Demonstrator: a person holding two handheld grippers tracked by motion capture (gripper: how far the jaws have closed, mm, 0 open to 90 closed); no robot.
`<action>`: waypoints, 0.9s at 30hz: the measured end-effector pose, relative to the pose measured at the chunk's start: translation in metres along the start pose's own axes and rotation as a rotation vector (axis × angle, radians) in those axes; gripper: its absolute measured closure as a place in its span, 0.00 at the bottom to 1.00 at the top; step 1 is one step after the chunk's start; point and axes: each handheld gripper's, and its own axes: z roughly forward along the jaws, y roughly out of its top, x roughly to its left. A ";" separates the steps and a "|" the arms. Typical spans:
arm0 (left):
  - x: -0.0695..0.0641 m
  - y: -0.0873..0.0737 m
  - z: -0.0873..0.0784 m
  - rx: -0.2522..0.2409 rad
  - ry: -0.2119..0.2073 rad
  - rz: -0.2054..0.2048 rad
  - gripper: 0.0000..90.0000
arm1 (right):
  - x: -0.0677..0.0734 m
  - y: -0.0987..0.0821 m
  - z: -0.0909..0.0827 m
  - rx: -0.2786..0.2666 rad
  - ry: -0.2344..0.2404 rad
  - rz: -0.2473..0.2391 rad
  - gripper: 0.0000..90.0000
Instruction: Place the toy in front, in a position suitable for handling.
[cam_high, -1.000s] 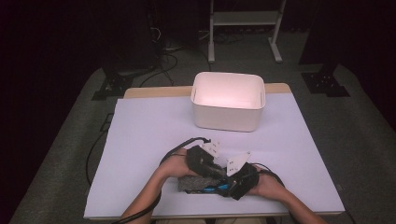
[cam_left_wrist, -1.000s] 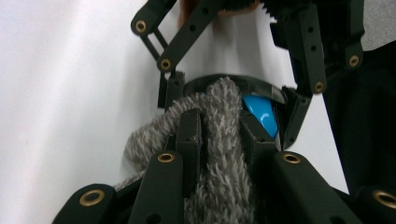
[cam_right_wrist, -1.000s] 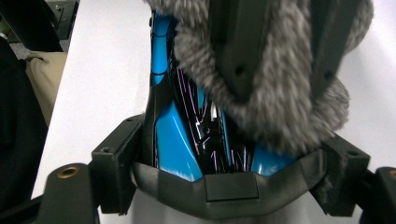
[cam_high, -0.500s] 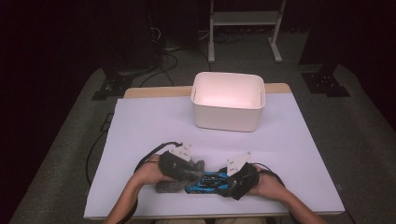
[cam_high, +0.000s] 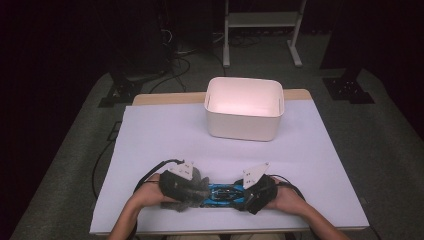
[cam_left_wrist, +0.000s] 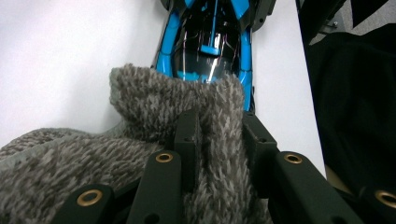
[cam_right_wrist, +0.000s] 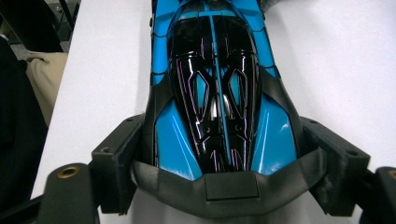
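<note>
1. Toy car (cam_high: 223, 193), blue and black with a low racing body, lies lengthwise along the near edge of the white table (cam_high: 165, 135), between the person's two hands; it serves as the landmark for everything below.
2. Left gripper (cam_high: 187, 190) sits at the car's left end, its jaws pressed together on a fold of grey knitted cloth (cam_left_wrist: 154, 126); in the left gripper view the fabric bunches between the two black jaws.
3. Grey cloth drapes over that end of the car, touching its blue bodywork, and spills onto the table left of the car.
4. Right gripper (cam_high: 248, 196) is at the car's right end, its jaws set wide and clamping the car's tail from both sides, as the right gripper view shows, with the black rear wing (cam_right_wrist: 224, 184) between them.
5. Grey three-cornered plates stand on top of both grippers, just behind the car.
6. White plastic tub (cam_high: 245, 107) stands well beyond the car, toward the table's far edge, open side up.
7. Metal stand legs (cam_high: 260, 30) and cables lie on the dark floor beyond the tub, farthest from the car.
</note>
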 end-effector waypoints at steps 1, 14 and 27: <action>-0.001 0.002 0.002 -0.009 -0.007 0.001 0.80 | 0.000 0.000 0.000 0.000 0.000 0.001 0.24; 0.003 0.000 -0.001 0.024 0.004 -0.002 0.79 | 0.000 0.000 0.000 -0.001 0.000 -0.001 0.24; 0.017 0.015 0.005 -0.017 0.008 -0.009 0.79 | 0.000 -0.001 0.000 -0.006 0.000 0.001 0.24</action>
